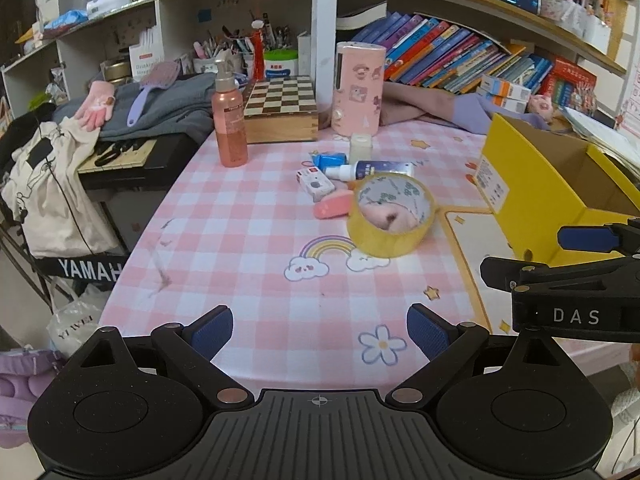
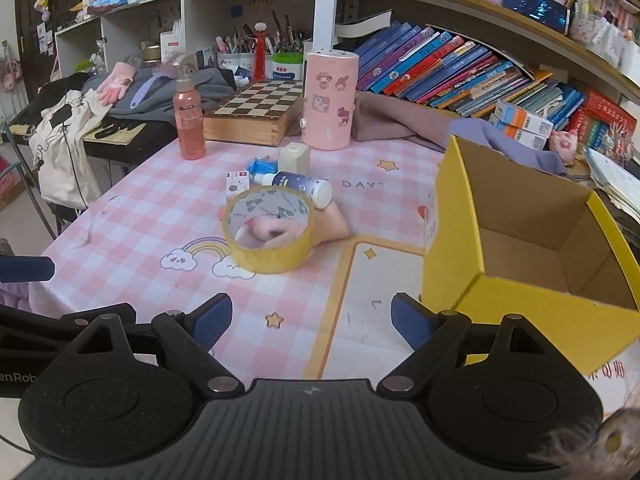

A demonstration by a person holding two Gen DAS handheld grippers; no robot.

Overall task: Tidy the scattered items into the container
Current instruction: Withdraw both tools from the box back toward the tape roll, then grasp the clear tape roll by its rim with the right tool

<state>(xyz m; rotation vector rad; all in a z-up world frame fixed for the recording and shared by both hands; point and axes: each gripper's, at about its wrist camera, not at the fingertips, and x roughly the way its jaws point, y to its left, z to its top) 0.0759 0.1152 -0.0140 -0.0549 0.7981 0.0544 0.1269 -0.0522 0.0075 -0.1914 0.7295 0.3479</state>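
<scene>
Left gripper point(image 1: 320, 334) is seen at bottom centre of the left wrist view, fingers spread wide, nothing held; only pink checked cloth on the surface point(image 1: 256, 240) lies between the blue pads. Right gripper point(image 2: 312, 322) is at bottom centre of the right wrist view, fingers likewise wide apart and empty, over the cloth and a cream panel of the print. Each gripper is caught side-on at the edge of the other's view.

Yellow tape roll point(image 2: 269, 229) is found mid-frame, lying flat, hole up, just above the rainbow print. Behind it and touching or nearly so: a pink soft item point(image 2: 332, 226), partly hidden, exact type cannot be told. A white spray bottle with dark blue label point(image 2: 298, 186) lies on its side just behind the roll. Beside it are a small white box point(image 1: 315, 184), a blue packet point(image 1: 330, 159) and a small cream bottle point(image 2: 295, 158), upright.

Yellow cardboard box point(image 2: 452, 240) stands open at right of frame, well apart from the cluster; interior appears bare.

Farther back: pink pump bottle point(image 2: 189, 116), wooden chess box point(image 2: 252, 114), pink sticker-covered cylinder point(image 2: 329, 100). Leaning books point(image 2: 460, 68) fill the shelf at upper right.
</scene>
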